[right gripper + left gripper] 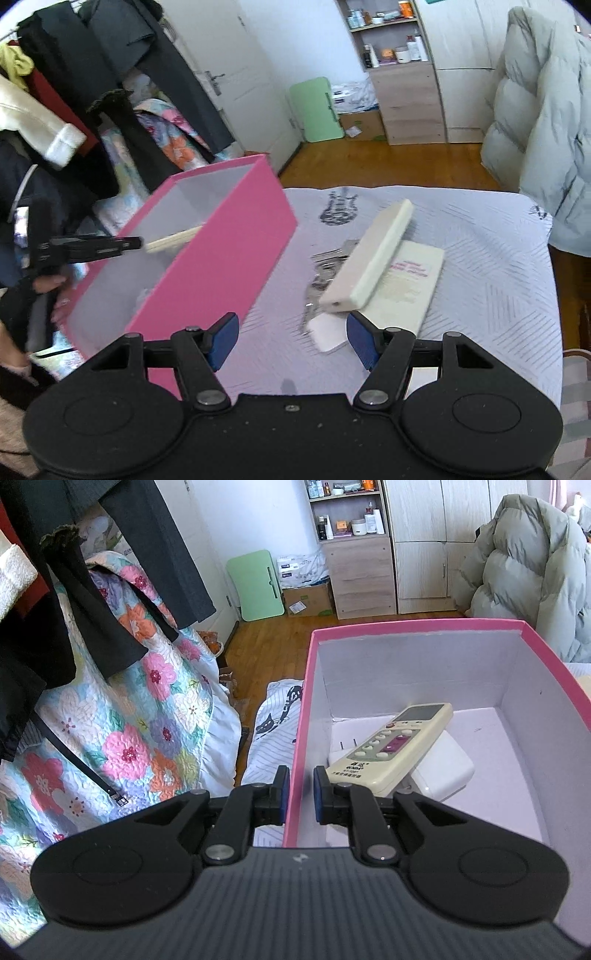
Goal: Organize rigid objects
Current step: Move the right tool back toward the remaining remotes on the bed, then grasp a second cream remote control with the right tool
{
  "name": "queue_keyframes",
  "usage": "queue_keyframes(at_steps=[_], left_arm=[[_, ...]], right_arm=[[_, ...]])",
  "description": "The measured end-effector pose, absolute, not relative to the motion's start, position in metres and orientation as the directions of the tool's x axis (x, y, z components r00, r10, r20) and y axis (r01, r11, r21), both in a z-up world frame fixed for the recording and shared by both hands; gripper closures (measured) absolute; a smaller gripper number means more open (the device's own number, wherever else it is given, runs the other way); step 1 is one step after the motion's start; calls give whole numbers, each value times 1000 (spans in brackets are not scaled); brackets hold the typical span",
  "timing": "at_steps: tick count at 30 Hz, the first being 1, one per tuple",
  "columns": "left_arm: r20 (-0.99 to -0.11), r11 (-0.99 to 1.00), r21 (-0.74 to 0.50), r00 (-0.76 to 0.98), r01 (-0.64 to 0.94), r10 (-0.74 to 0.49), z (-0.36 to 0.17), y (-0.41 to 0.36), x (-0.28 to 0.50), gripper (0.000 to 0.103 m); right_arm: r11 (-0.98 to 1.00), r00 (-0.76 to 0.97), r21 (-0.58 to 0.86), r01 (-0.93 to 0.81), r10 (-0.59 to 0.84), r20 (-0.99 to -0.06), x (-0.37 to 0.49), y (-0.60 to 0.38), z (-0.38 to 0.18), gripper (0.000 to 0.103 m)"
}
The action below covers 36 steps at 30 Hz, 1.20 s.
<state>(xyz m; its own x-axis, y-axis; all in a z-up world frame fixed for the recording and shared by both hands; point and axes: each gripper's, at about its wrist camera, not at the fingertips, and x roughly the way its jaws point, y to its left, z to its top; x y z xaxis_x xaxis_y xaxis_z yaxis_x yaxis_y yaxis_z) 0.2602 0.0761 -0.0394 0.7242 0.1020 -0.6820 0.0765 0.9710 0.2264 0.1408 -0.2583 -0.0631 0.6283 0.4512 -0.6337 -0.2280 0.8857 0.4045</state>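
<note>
Room: bedroom with a wood floor [280, 642], a shelf unit [351, 542] against the far wall and dark clothes [110, 74] hanging at the left.
Surface: I worked over a bed sheet [480, 258] printed with grey stripes.
Pink box [301, 701]: open-topped, white inside, resting on the sheet at the left of my workspace; in the right wrist view it looked tilted.
Remote in box [395, 744]: cream, buttons up, lying slantwise on the box floor across a white adapter [443, 771].
Left gripper [301, 794]: I had its fingers straddling the near left wall of the box, one blue pad [283, 794] outside and one inside, with a narrow gap between them; I could not tell whether they pinched the wall.
Right gripper [291, 341]: spread wide and holding nothing, hovering above the sheet just right of the box.
Loose items: a second cream remote [369, 258] lay face down, propped across a cream flat card [406, 288], with a metal piece [325, 269] just left of it and a small white block [328, 332] near my right pad.
</note>
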Motion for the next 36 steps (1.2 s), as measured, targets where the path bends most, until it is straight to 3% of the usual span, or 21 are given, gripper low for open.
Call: queue_keyframes(at_steps=[7, 12, 13, 14, 15, 17, 23, 30, 33, 36], left_arm=[[-679, 966, 248, 725, 77, 116, -40, 72, 260, 91], [-677, 965, 250, 726, 75, 119, -40, 72, 259, 91], [-676, 966, 249, 728, 75, 118, -39, 71, 259, 91], [-677, 965, 250, 726, 75, 118, -39, 71, 259, 91], [-677, 965, 250, 726, 75, 119, -39, 72, 259, 91], [-678, 965, 251, 726, 75, 120, -39, 71, 258, 91], [-675, 965, 250, 728, 73, 120, -38, 71, 257, 91], [-676, 966, 246, 727, 73, 117, -38, 72, 256, 91], [-676, 968, 241, 727, 71, 115, -38, 72, 256, 91], [-677, 970, 234, 728, 69, 111, -36, 72, 257, 91]], right_arm=[[895, 675, 442, -53, 359, -645, 194, -267, -96, 31], [968, 699, 247, -45, 207, -685, 224, -243, -108, 30], [978, 706, 191, -83, 194, -682, 225, -236, -110, 33], [985, 714, 142, -102, 172, -679, 225, -230, -111, 45], [989, 721, 86, -119, 146, -677, 223, -225, -112, 46], [988, 740, 62, -142, 148, -656, 218, -222, -107, 66], [970, 726, 89, -225, 228, -648, 208, -219, -89, 80], [963, 673, 93, -254, 245, -698, 197, -201, -79, 80], [960, 640, 203, -192, 279, -716, 204, -205, -79, 71], [983, 646, 101, -156, 179, -742, 212, -194, -82, 70]])
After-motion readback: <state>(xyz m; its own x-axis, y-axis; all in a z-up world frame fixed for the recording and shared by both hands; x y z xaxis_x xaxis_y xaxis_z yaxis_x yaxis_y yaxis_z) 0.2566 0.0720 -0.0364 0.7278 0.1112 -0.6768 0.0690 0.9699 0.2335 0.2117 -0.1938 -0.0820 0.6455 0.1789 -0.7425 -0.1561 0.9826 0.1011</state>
